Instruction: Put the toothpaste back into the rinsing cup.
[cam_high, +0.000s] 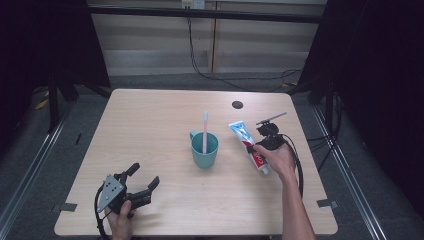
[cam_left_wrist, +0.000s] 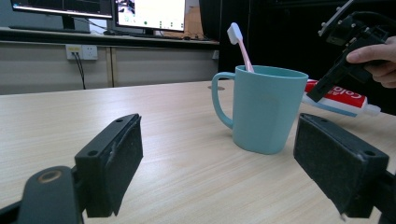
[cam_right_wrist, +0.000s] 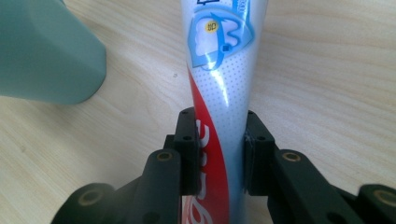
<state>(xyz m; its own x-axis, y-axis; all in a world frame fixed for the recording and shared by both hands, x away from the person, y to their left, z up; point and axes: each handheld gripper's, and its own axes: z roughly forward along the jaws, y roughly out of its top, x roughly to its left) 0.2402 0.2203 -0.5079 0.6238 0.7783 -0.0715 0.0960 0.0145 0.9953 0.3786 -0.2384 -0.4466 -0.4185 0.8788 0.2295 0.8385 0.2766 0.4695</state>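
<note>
1. Your right gripper (cam_high: 256, 148) has its two black jaws clamped on the red, white and blue plastic toothpaste tube (cam_high: 248, 142), one pad on each flank, near the capped end.
2. The tube lies flat on the pale wooden table (cam_high: 160, 125), just right of the teal plastic mug (cam_high: 204, 149) that holds a pink toothbrush (cam_high: 204, 131).
3. In the right gripper view the tube's (cam_right_wrist: 219, 84) long axis runs straight out ahead from between the jaws, crimped end farthest, so a lift will probably swing that free length.
4. Your left gripper (cam_high: 141, 186) rests well apart on the table's left, jaws wide open and empty, facing the mug (cam_left_wrist: 262, 109); your right hand is much the nearer.
</note>
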